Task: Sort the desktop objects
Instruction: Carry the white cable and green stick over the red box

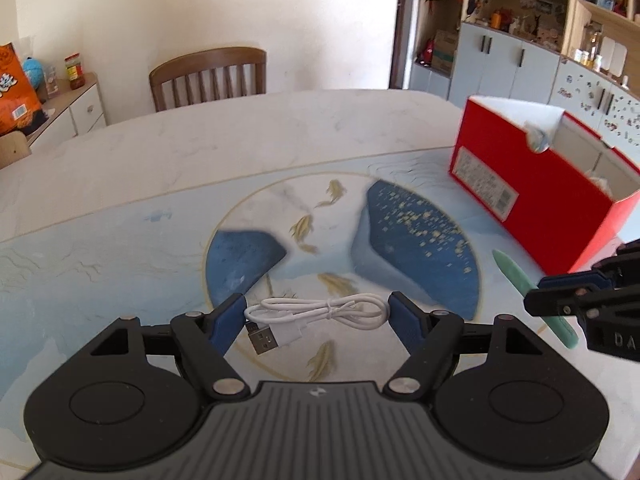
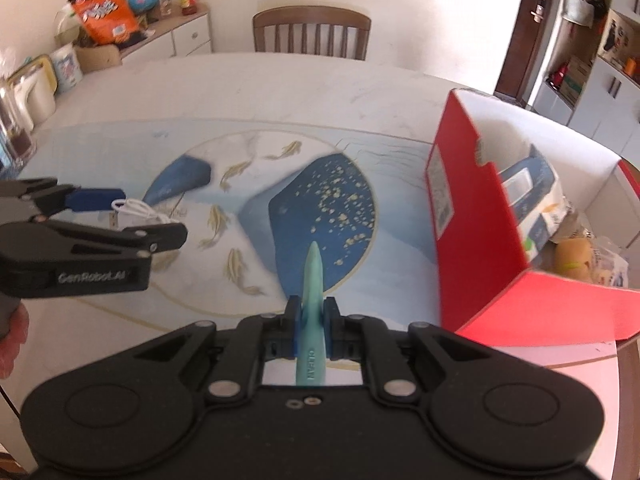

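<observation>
Both grippers tilt down over the fish-patterned table [image 1: 280,128]: the left gripper [image 1: 318,314] clamps a bundled white USB cable [image 1: 316,310] mid-table; the right gripper [image 2: 313,316] pinches a slim mint-green tool [image 2: 313,280] beside the red cardboard box [image 2: 460,208].

A wooden chair [image 1: 208,76] stands behind the surface [image 1: 200,140]. An orange bag [image 2: 105,12] and a jar [image 2: 187,0] sit on a white sideboard [image 2: 176,38]; cluttered shelves [image 1: 520,12] stand right.

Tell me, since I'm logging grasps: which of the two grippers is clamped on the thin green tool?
The right gripper: its pads pinch the green tool. The left gripper brackets the coiled white cable instead.
</observation>
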Motion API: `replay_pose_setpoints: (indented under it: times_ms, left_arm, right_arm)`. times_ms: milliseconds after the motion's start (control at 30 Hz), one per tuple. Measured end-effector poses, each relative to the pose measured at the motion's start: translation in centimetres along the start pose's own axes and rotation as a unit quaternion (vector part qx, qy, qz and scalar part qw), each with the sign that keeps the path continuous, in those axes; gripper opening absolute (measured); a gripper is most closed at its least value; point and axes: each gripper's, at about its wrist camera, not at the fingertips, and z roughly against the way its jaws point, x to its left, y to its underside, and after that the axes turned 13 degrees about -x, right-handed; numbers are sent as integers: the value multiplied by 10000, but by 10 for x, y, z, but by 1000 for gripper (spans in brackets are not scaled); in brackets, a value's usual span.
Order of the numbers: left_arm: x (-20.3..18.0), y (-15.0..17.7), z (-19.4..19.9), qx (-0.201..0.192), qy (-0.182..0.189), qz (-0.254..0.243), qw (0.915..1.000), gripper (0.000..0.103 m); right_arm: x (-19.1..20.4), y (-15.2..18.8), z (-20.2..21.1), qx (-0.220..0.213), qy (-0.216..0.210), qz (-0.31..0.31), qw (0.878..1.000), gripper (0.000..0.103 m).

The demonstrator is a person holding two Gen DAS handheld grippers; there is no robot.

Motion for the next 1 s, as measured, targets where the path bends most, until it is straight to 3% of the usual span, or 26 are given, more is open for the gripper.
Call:
replay_pose_setpoints:
  times_ms: [500, 1000]
  left_arm:
    - [-36, -51, 28, -84, 549, -53, 9984, 77]
    - [-107, -84, 13, -195, 1068, -261, 9937, 77]
  right_arm:
    - [-44, -37, 40, -265, 94, -405, 9988, 10]
    - [-118, -50, 52, -485, 82, -675, 9965, 10]
